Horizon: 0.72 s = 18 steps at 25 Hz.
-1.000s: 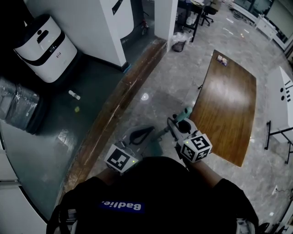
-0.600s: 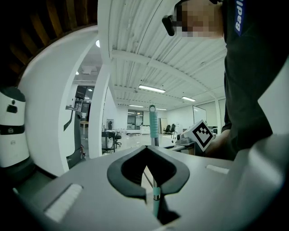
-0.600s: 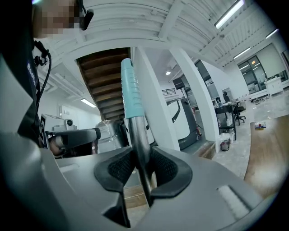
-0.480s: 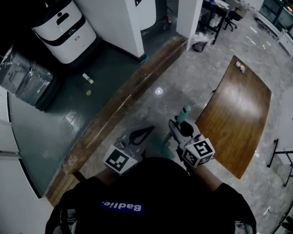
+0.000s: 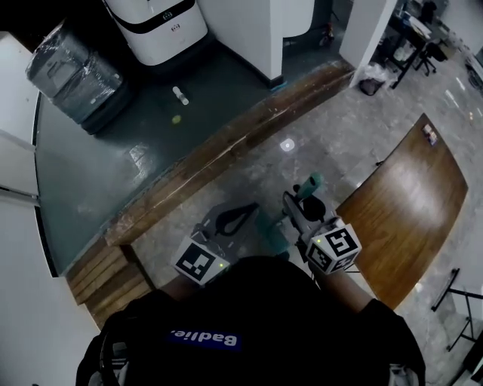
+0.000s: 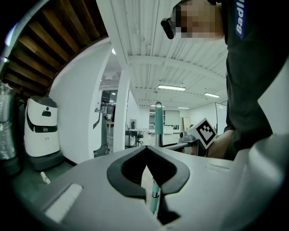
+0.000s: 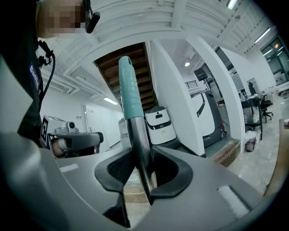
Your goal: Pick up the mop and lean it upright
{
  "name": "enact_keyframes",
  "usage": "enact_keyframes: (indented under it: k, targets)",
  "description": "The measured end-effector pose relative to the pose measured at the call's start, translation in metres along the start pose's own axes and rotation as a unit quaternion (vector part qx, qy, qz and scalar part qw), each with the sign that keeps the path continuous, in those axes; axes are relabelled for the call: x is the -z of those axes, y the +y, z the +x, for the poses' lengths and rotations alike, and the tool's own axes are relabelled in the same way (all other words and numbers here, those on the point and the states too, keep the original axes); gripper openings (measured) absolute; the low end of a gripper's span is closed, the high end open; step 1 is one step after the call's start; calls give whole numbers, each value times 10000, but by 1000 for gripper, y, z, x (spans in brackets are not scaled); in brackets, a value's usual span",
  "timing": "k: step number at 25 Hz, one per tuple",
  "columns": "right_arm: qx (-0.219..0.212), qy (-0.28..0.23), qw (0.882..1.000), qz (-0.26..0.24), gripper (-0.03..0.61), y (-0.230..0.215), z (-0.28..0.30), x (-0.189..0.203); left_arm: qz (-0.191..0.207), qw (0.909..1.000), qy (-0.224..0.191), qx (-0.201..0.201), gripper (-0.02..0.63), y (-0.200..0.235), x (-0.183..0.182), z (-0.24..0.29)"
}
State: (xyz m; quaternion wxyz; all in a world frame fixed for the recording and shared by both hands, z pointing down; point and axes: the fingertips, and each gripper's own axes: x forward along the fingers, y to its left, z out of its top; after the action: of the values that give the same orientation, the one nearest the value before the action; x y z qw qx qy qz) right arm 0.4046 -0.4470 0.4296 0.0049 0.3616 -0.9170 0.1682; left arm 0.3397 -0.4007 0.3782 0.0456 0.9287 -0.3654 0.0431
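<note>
My right gripper [image 5: 296, 207] is shut on the mop's handle [image 5: 309, 183]. In the right gripper view the metal pole runs up between the pads [image 7: 143, 173], and the teal grip [image 7: 128, 90] stands above them, nearly upright. The teal mop head [image 5: 270, 232] sits low on the stone floor between my two grippers. My left gripper [image 5: 249, 210] hangs to the left of the mop with its jaws together and nothing in them. In the left gripper view the tips meet [image 6: 145, 147], and a piece of the pole [image 6: 154, 198] shows through the gap behind them.
A long wooden curb [image 5: 226, 154] runs diagonally ahead, with dark green flooring beyond it. There stand a white robot [image 5: 155, 19], a wrapped bin [image 5: 72, 71] and a small bottle [image 5: 179, 94]. A white pillar [image 5: 256, 30] rises behind. A wooden table [image 5: 407, 203] lies to the right.
The head view has swung, so the curb, robot and bin sit further right and lower in frame. Both grippers keep the same pose, the right one still on the mop handle.
</note>
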Motion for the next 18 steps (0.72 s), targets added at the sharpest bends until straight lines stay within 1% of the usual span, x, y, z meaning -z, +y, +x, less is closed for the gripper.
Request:
enact_keyframes:
  k: [4,6,10,13,18]
  targets:
    - [-149,-38,9997,-214,112,41,12,-11,36,9997,-243,-50,18,6,-12,-30]
    - [-198,-29,9993,-320,112,60,22,-14,61,9992,-360,-142,18,13,-18,-52]
    - [-402,103,9981,-461,112,109,51,-8,-148,9972,-441,-587,18,41,-9,-113]
    - [-650,177,9962,-559,112,149,73,-4,-172,9942,-537,-915,18,58,-5,-162]
    - [-1119,313,9912,-632,110,221,106,11,-226,9846,-729,-1570,18,81,5,-250]
